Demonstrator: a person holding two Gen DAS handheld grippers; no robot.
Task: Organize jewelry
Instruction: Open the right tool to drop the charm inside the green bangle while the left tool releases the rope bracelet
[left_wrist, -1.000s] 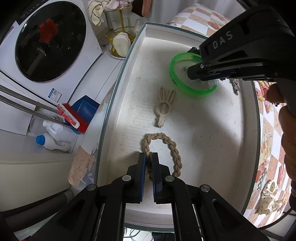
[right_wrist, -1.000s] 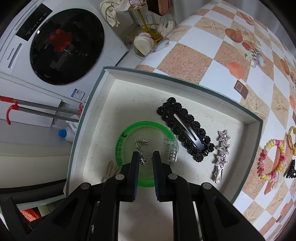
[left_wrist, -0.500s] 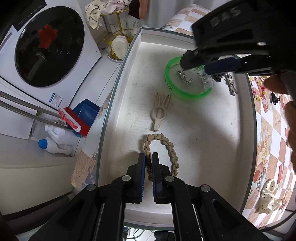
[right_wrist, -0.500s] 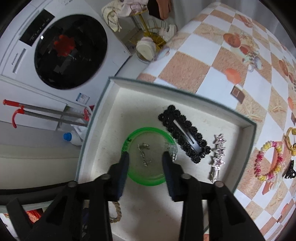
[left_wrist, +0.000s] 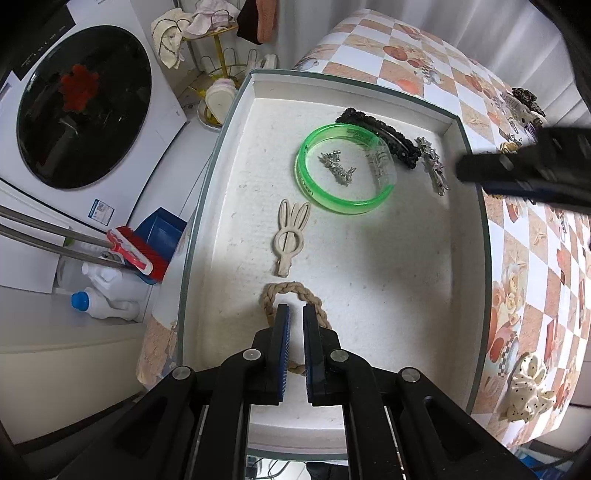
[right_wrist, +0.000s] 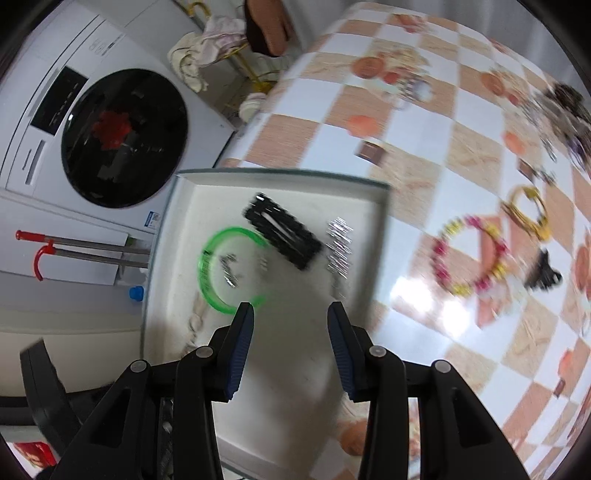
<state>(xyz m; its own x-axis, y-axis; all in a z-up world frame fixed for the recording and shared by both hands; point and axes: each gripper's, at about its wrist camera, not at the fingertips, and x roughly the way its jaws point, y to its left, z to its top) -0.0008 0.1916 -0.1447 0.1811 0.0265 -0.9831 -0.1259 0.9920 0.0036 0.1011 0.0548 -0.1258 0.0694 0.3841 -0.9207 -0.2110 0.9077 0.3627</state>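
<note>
Left tongs sit low over the near end of the white tray, blue pads drawn nearly together with the braided rope bracelet right at their tips. One strand seems to run between the pads, but whether they truly pinch it or just straddle it I cannot tell. Right tongs are wide apart, carrying nothing, poised above the tray's right side and angled toward the checkered desk.

Inside the tray: the green bangle at the far end with small silver earrings lying within its ring, the black beaded clip touching its far side, the silver star clip by the right wall, the cream bunny clip in the middle.

Next pick is likely on the desk: the pink-and-yellow bead bracelet, the yellow ring, the black claw clip. Best approach, I'd say: come straight down, pads across one side of the bracelet's loop, close gently so beads don't squirt out.

The right view is smeared with motion, so the desk pieces read only as shapes. The rope bracelet's near half hides under the left tongs.
</note>
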